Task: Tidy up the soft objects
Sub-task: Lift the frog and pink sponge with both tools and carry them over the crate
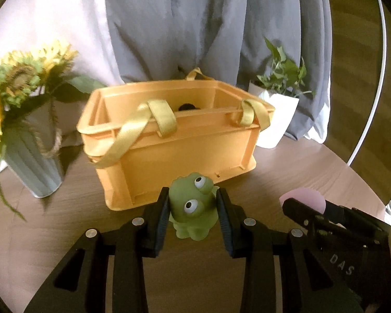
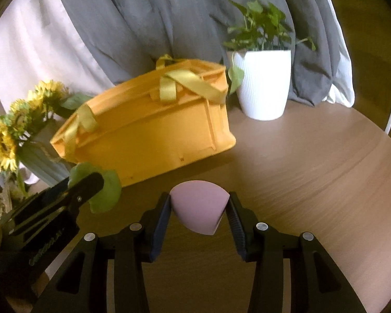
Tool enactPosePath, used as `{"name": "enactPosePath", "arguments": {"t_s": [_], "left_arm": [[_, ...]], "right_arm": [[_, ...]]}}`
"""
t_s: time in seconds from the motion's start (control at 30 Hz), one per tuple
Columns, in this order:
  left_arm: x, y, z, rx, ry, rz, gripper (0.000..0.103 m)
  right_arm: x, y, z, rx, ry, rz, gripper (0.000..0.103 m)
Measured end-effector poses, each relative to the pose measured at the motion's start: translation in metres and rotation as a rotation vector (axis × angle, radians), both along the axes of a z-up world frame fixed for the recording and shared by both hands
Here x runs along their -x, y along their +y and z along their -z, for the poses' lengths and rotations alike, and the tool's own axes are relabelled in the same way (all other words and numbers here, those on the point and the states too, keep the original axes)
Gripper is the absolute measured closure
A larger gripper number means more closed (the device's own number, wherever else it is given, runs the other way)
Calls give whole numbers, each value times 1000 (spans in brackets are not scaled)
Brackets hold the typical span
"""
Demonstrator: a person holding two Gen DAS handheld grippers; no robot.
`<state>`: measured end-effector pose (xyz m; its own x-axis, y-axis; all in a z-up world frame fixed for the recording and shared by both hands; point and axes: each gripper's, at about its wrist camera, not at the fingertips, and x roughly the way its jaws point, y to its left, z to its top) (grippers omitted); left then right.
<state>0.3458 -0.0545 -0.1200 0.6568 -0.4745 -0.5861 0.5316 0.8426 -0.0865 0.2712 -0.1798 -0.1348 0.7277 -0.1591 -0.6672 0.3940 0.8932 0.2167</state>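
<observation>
Frog toy (image 1: pixel 193 206), green and rubbery, clamped between the pads of the left gripper (image 1: pixel 192 217), hanging clear of the table (image 1: pixel 312 172) just before the near wall of the orange basket (image 1: pixel 174 154); pink sponge (image 2: pixel 199 207), wedge-shaped, squeezed in the right gripper (image 2: pixel 199 215), also off the wood, nearer the table's front edge and right of the frog.

Basket standing toward the back edge, between a vase of sunflowers (image 1: pixel 26 130) at the left and a white potted plant (image 2: pixel 263 83) at the right; yellow straps (image 1: pixel 133 133) draped over the near rim and partly across the opening; something dark visible inside, too hidden to name.

Judged as the carry-to-basket step, both toys gripped and neither yet over the rim. Best done by lifting each above the near rim and the straps, coming in over open space rather than over a strap, keeping both grippers apart to avoid a knock, and letting go only once well inside; soft toys apt to bounce or catch on a rim.

Writing: letters "DAS" readable on the right gripper's body in the left view; lettering on the left gripper in the right view too blurred to read.
</observation>
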Motion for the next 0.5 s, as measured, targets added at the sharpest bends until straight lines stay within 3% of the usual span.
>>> {"name": "enactPosePath", "arguments": {"t_s": [0.5], "left_arm": [[48,13,-49,35,-63,-127,68]], "right_arm": [[19,-8,-59,36,-112,-89,58]]}}
